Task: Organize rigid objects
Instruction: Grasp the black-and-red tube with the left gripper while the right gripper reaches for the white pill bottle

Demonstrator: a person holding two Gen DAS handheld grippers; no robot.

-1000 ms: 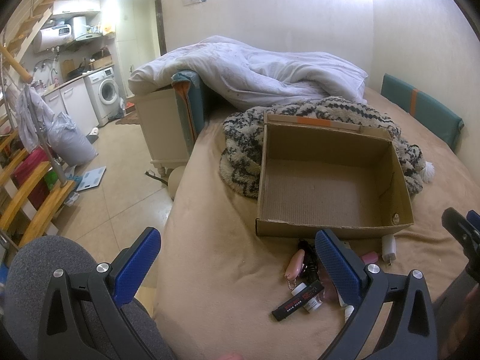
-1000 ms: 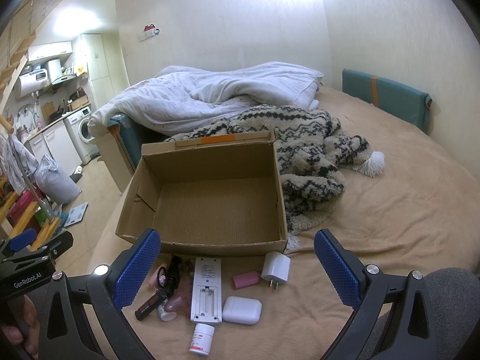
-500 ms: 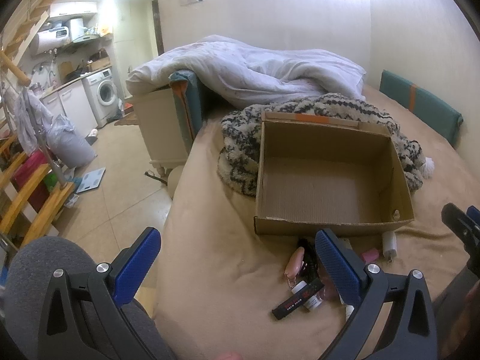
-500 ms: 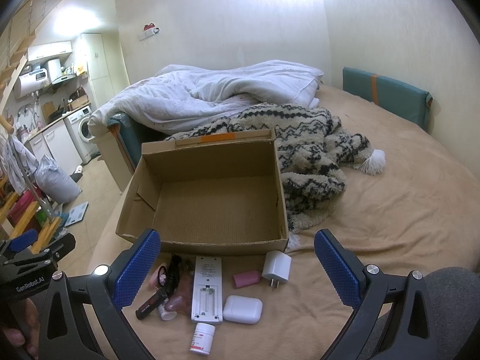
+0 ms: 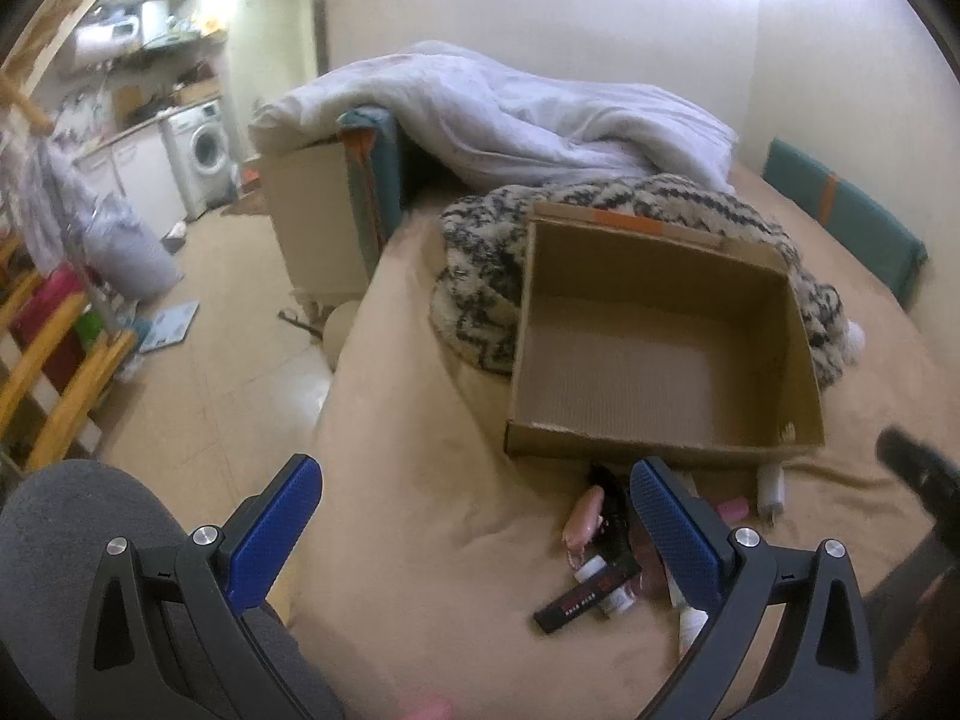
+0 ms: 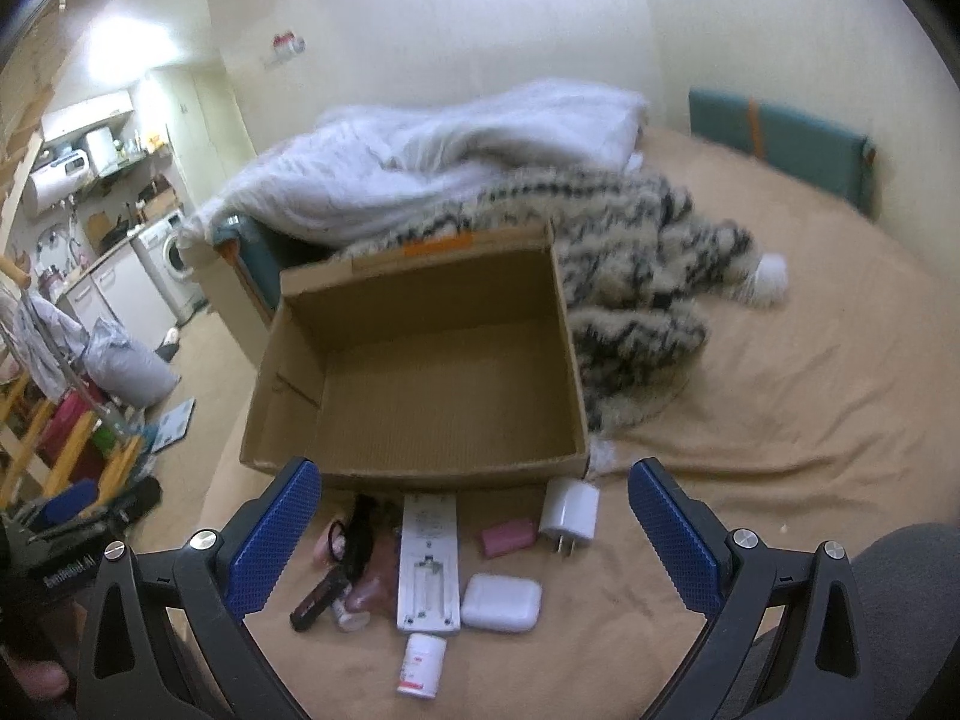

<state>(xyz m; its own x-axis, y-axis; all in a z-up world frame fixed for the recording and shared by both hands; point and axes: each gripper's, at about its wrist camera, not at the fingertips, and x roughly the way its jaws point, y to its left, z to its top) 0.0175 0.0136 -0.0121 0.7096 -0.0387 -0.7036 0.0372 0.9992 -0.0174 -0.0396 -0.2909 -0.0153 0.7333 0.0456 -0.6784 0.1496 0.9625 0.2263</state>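
the cardboard box (image 6: 420,372) sits open at the centre of the right wrist frame, on the tan bed (image 6: 780,408), with nothing visible inside. a patterned blanket (image 6: 630,300) lies against its right wall.

below the box, at lower centre, the small items lie grouped on the bed: white remote (image 6: 427,558), white earbud case (image 6: 501,603), white charger plug (image 6: 569,513), pink block (image 6: 509,537), white pill bottle (image 6: 422,663) and black tube (image 6: 318,594). the remote touches the earbud case.

the right gripper (image 6: 474,540) hangs above this group, fingers wide apart, holding nothing.

in the left wrist frame, the left gripper (image 5: 474,534) occupies the lower centre, fingers wide apart, holding nothing. its right finger (image 5: 672,534) overlaps the item group.
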